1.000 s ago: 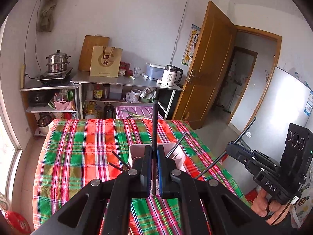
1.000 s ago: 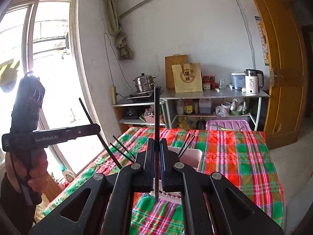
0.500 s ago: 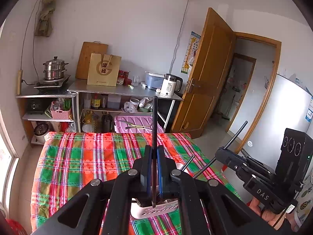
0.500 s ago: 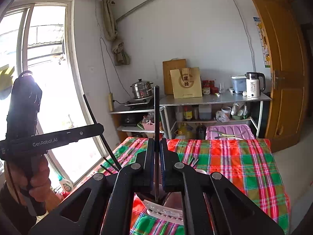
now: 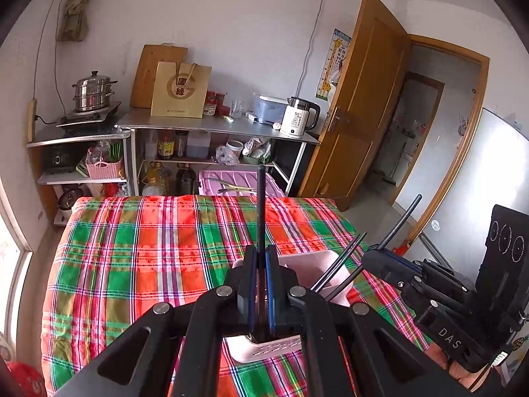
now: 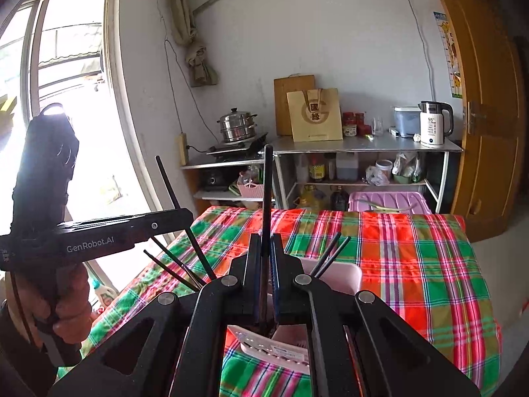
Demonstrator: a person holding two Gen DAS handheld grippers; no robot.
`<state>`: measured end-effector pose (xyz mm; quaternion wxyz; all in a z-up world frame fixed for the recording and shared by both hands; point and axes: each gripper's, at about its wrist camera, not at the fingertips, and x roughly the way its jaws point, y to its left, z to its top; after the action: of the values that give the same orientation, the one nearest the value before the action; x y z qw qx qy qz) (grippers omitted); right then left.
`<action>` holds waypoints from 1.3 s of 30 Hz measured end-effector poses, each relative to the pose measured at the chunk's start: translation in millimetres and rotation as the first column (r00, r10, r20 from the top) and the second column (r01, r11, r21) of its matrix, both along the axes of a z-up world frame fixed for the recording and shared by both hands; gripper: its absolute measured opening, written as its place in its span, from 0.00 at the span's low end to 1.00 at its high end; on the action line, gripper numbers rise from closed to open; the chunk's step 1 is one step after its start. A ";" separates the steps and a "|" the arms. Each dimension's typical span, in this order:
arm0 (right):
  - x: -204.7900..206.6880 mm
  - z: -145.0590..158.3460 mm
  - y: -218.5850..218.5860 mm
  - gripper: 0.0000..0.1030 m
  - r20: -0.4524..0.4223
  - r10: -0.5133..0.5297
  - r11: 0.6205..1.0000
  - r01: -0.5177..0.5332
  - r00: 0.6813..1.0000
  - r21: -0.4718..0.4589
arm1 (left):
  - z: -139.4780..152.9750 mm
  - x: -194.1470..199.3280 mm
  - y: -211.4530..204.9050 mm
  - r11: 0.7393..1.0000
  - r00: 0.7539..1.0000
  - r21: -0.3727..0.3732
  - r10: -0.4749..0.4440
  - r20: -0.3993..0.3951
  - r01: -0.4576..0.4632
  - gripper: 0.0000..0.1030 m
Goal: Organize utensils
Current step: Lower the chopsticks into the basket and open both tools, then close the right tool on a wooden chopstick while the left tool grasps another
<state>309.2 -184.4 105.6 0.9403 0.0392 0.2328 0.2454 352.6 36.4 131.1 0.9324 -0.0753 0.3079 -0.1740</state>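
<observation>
My left gripper [image 5: 260, 258] is shut on an upright black chopstick [image 5: 261, 208], its lower end over the pink utensil holder [image 5: 314, 264] on the plaid table. My right gripper [image 6: 265, 248] is shut on another upright black chopstick [image 6: 267, 192], above the same pink holder [image 6: 337, 276]. Several black chopsticks [image 5: 340, 261] lean in the holder; they also show in the right wrist view [image 6: 330, 253]. The right gripper body [image 5: 463, 297] shows in the left wrist view, the left gripper body [image 6: 92, 235] in the right wrist view.
The plaid tablecloth [image 5: 148, 248] covers the table. Behind it stand metal shelves [image 5: 215, 125] with a kettle [image 5: 299, 115], a steamer pot [image 5: 94, 91] and a purple bin [image 5: 238, 182]. A wooden door [image 5: 360, 99] is right, a window [image 6: 66, 99] left.
Both grippers have come down closer over the pink holder, each still holding its chopstick upright. The holder now sits directly under the jaws.
</observation>
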 end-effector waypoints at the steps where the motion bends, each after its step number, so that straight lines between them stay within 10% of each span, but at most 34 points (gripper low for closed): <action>1: 0.5 -1.6 0.1 0.05 -0.005 0.001 1.000 -0.001 1.000 -0.003 | -2.8 1.3 -0.1 1.000 1.000 0.003 0.000 -0.007 0.000 0.05; 28: -55.3 8.7 -27.3 0.14 0.035 0.001 1.000 -0.001 0.999 -0.008 | 17.2 -94.1 16.8 1.000 0.992 -0.026 0.010 0.128 -0.006 0.12; 39: -123.4 -20.4 -52.3 0.14 0.029 0.030 1.000 -0.030 0.999 -0.009 | -40.4 -179.0 37.2 0.998 0.993 0.003 0.062 0.103 -0.063 0.12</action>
<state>185.9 -236.6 85.2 0.9399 0.0280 0.2206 0.2589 173.6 73.7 90.7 0.9522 -0.0730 0.2573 -0.1474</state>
